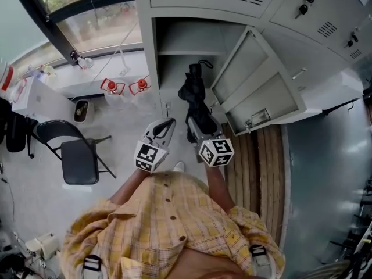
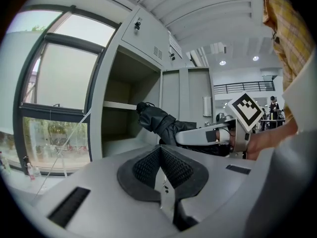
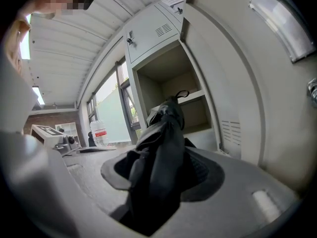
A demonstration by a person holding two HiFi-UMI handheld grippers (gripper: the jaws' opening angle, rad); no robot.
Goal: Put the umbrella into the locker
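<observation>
Umbrella [image 1: 195,92] between jaws of right tool [image 1: 196,130], tip toward locker [image 1: 180,36]

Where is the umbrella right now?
Head view, centre: the umbrella is clamped in the right gripper, its far end at the mouth of the open locker, left of the swung-out door.
</observation>
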